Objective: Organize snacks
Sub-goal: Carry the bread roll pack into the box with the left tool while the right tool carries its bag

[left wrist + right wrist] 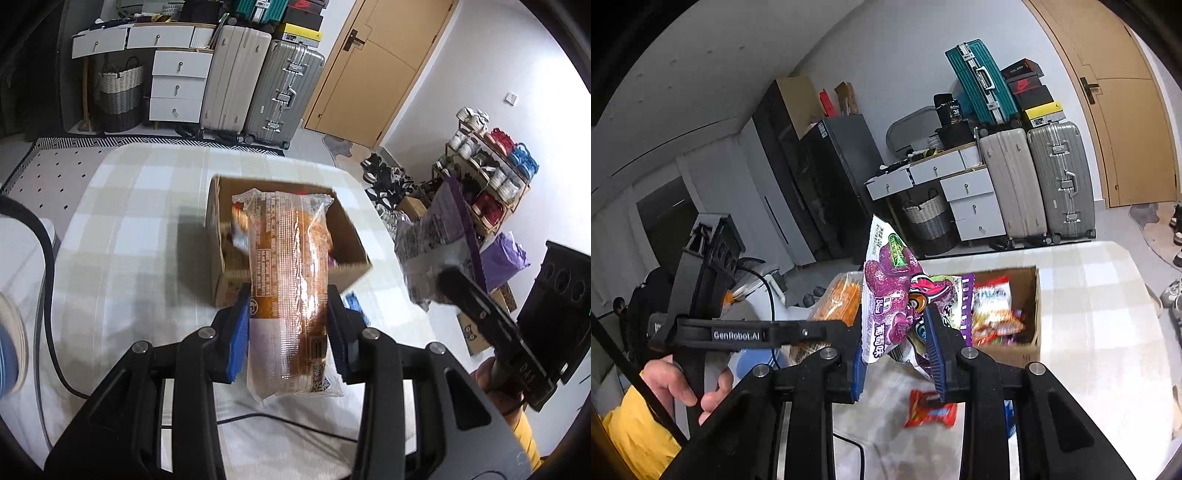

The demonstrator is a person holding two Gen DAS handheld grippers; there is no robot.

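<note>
While the left gripper [288, 328] hung above the counter [129, 229], its blue fingers [236, 339] were clamped on a clear-wrapped bread pack [288, 280], held over the near edge of the open cardboard box [354, 236] of snacks. The right gripper [897, 354] had its fingers [936, 354] pinched tight on a purple grape snack bag [886, 295], raised beside the box [1030, 354]. A red packet [931, 410] lay on the checked cloth below.

Purple snack bag [886, 295], brown box [347, 236], checked tablecloth [147, 206] (beige and white).
</note>
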